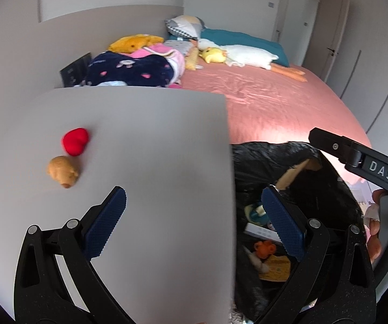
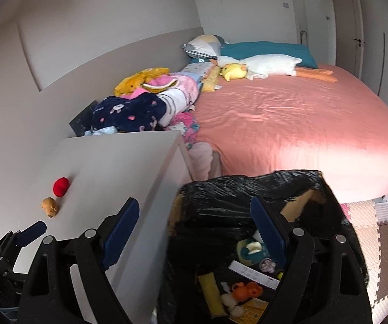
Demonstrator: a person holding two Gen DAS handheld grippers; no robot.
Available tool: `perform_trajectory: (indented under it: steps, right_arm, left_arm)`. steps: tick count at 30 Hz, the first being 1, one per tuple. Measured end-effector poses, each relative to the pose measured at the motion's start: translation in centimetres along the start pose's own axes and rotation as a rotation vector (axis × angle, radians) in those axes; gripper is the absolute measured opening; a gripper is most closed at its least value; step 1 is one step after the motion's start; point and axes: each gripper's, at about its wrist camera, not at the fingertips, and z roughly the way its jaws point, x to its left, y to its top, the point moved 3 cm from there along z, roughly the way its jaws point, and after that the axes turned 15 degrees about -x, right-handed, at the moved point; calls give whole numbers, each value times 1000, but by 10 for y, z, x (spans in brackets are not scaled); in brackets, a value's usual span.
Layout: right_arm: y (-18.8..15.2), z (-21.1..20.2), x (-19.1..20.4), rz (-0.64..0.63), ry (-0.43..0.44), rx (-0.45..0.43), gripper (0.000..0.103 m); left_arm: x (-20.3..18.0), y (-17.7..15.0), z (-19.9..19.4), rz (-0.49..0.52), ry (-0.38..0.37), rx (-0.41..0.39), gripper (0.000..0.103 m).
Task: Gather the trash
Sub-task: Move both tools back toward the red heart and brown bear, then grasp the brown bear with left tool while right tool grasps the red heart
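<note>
A bin lined with a black bag (image 1: 258, 159) (image 2: 221, 194) stands between the white bedside table (image 1: 150, 140) (image 2: 118, 162) and the bed. Inside lie several bits of trash: an orange piece (image 2: 248, 290), a white card (image 2: 253, 274), a yellow wrapper (image 2: 211, 291). A red soft toy (image 1: 75, 141) (image 2: 60, 186) and a small brown toy (image 1: 63, 171) (image 2: 50, 206) rest on the table. My left gripper (image 1: 194, 226) is open and empty, straddling the table's right edge. My right gripper (image 2: 194, 232) is open and empty above the bin's left rim.
A bed with a pink sheet (image 2: 288, 124) fills the right side, with plush toys, pillows and a pile of clothes (image 2: 140, 108) by the headboard. Foam floor mats (image 2: 383, 232) lie at the right. Closet doors stand behind the bed.
</note>
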Motion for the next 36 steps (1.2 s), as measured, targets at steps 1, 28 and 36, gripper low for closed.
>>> perform_trajectory:
  steps: [1,28,36]
  right_arm:
    - [0,3,6,-2,8,-3,85]
    - [-3,75,119,-81,149,59,85]
    - [-9,91,138,-101,162,86,85]
  left_arm:
    - [5,0,0,-1,7,-1,97]
    - [136,-5,27,-157,227,31,77]
    - [149,-8,39,-161,232,75,53]
